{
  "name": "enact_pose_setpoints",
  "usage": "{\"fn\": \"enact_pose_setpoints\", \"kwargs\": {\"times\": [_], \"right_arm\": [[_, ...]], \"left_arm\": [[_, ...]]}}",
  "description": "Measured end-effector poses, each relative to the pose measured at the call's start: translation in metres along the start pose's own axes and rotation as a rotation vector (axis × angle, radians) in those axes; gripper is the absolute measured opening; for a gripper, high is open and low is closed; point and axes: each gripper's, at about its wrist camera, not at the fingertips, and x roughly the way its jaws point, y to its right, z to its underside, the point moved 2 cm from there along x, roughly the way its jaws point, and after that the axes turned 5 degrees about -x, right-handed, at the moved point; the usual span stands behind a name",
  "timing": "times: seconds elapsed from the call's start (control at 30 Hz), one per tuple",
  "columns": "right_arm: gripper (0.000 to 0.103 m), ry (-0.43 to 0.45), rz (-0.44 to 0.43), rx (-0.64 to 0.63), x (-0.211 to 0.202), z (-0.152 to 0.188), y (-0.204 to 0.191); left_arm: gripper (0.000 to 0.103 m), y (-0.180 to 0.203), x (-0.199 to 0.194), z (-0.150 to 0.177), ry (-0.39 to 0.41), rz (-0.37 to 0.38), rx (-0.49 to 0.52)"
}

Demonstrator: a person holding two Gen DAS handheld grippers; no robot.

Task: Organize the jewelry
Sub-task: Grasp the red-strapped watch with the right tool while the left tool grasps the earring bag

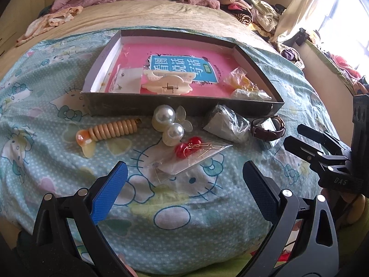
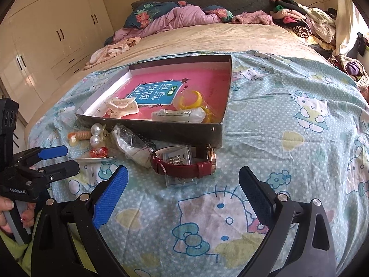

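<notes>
A shallow dark box with a pink floor lies on the bed and holds a cream hair claw, small bags and a yellow piece. In front of it lie a pearl hair clip, a beige coil hair tie, a clear bag with red earrings, a crumpled clear bag and a dark red strap watch on a small clear case. My left gripper is open and empty just short of the earring bag. My right gripper is open and empty just short of the watch.
The items rest on a blue Hello Kitty sheet over a beige bedspread. Piled clothes and pillows lie at the head of the bed. Wardrobes stand at left, a bright window at right.
</notes>
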Motion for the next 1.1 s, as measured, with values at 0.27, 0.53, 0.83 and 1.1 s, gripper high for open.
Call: {"fn": "enact_pose_setpoints", "kwargs": {"times": [0.27, 0.53, 0.83, 1.1], "right_arm": [[0.096, -0.014, 0.007, 0.01, 0.014, -0.001, 0.009], [0.096, -0.03, 0.011, 0.014, 0.026, 0.001, 0.016], [0.096, -0.045, 0.007, -0.008, 0.042, -0.005, 0.011], [0.079, -0.038, 0.006, -0.035, 0.054, -0.007, 0.003]], "left_arm": [[0.093, 0.001, 0.02, -0.005, -0.043, 0.037, -0.067], [0.093, 0.001, 0.039, -0.013, -0.045, -0.004, -0.101], [0.093, 0.0, 0.039, -0.014, -0.027, -0.017, -0.107], [0.089, 0.0, 0.036, -0.015, -0.012, 0.0, -0.11]]}}
